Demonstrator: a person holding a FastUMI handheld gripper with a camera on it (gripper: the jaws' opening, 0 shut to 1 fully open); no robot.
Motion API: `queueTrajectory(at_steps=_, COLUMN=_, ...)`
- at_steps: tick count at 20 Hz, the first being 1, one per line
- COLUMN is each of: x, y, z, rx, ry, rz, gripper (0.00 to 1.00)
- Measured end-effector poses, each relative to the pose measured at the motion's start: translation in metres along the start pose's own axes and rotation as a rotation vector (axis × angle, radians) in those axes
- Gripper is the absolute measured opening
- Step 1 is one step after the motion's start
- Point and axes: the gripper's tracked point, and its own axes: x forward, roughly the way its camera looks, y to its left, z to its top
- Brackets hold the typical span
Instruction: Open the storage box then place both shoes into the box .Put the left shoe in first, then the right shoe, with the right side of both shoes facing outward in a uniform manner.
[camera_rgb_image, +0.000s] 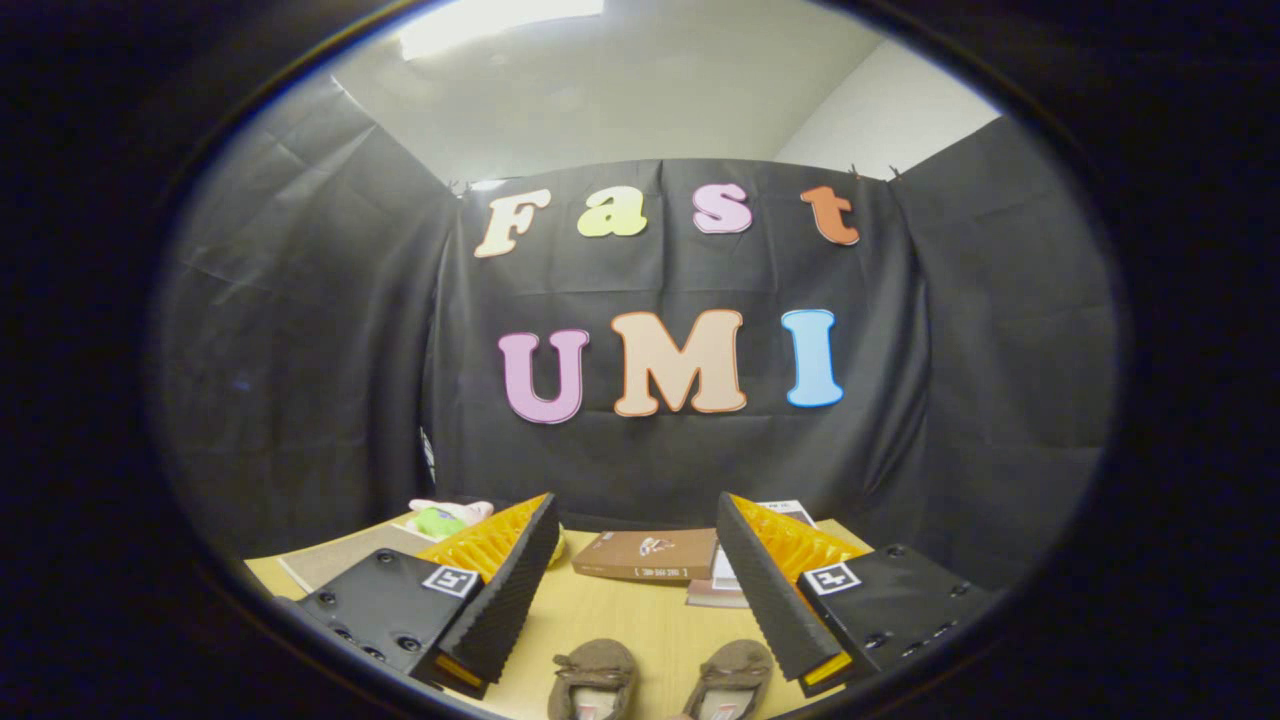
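Jaws (635, 590) are spread wide and pinch nothing, held above the desk (620, 620). Both brown shoes (592, 680) lie side by side between them, toes forward, while the brown storage box (648, 556) waits closed beyond, so opening it probably comes first.

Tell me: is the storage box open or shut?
Shut: the brown storage box lies flat on the table beyond the open gripper, lid down; both shoes sit outside it.
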Motion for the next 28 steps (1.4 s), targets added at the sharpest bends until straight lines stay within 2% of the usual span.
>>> queueTrajectory(at_steps=7, x=0.001, y=0.013, z=-0.01, rx=0.113, ry=0.033, rz=0.056, gripper=0.99)
queueTrajectory(at_steps=13, x=-0.004, y=0.051, z=-0.052, rx=0.306, ry=0.174, rz=0.158, gripper=0.99)
queueTrajectory(at_steps=16, x=-0.013, y=0.08, z=-0.078, rx=0.351, ry=0.261, rz=0.23, gripper=0.99)
queueTrajectory(at_steps=20, x=-0.023, y=0.107, z=-0.11, rx=0.426, ry=0.344, rz=0.273, gripper=1.0)
queueTrajectory(at_steps=25, x=-0.033, y=0.129, z=-0.156, rx=0.643, ry=0.471, rz=0.294, gripper=1.0)
queueTrajectory(at_steps=28, x=-0.037, y=0.14, z=-0.178, rx=0.828, ry=0.546, rz=0.299, gripper=1.0)
